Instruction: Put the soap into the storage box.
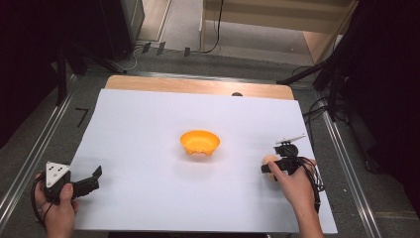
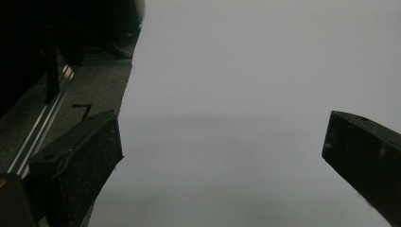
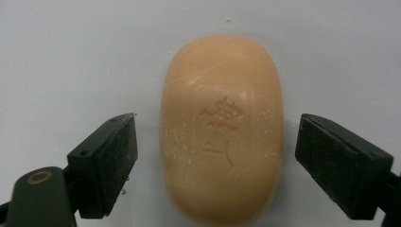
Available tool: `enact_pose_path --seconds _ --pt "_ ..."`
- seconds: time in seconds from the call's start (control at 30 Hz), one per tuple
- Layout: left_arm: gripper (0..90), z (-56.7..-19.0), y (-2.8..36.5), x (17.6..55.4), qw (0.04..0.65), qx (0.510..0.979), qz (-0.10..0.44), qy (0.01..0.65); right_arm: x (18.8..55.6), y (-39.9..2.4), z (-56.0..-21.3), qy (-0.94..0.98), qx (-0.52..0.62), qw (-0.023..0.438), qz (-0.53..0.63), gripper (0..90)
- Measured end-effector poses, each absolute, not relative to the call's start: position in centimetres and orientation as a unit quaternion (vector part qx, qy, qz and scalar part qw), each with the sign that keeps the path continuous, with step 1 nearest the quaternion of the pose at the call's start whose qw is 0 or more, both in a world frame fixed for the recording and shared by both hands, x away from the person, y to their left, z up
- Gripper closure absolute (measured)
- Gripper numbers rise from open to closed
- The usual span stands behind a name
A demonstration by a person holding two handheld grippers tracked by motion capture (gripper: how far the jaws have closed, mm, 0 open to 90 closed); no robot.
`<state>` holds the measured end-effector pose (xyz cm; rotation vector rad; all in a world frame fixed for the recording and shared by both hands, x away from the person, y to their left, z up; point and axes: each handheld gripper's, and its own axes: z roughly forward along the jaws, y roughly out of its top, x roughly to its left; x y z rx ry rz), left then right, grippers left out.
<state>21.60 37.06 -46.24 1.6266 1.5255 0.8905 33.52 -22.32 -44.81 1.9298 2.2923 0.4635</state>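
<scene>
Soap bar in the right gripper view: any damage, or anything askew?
Nothing serious. The peach oval soap bar lies flat on the white sheet, stamped side up, with faint scratches and pale scuffs. It sits between the right gripper pads, gaps on both sides. The orange plastic bowl stands upright.

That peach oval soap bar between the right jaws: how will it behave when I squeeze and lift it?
The peach oval soap bar looks solid, so probably stiff rather than floppy. Its rounded, smooth sides may let it slip or squirt out from the right gripper, whose jaws sit either side, not yet touching. Lying flat on the white sheet, it seems unlikely to roll.
</scene>
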Motion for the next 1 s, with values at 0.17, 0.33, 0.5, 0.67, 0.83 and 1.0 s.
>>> enact_pose_path --seconds 0.17,0.33,0.5,0.67,0.83,1.0 --pt "0.0 -46.25 37.02 21.6 0.361 0.633 0.346 0.591 33.69 -22.31 -45.34 0.752 0.642 0.056 0.139 24.0" --pt "0.0 -46.26 36.94 21.61 0.358 0.636 0.349 0.588 33.72 -22.3 -45.33 0.759 0.635 0.064 0.125 32.4" --pt "0.0 -46.26 37.08 21.62 0.364 0.633 0.344 0.59 33.92 -22.3 -45.3 0.77 0.626 0.058 0.111 32.6" --pt "0.0 -46.24 37.16 21.62 0.364 0.635 0.34 0.591 33.92 -22.12 -45.39 0.775 0.619 0.064 0.105 32.2" --pt "0.0 -46.25 37.14 21.7 0.363 0.637 0.337 0.591 34.07 -22.26 -45.33 0.776 0.619 0.056 0.106 33.1" --pt "0.0 -46.24 37.2 21.71 0.365 0.636 0.335 0.592 34.1 -22.43 -45.26 0.787 0.606 0.051 0.107 33.2"
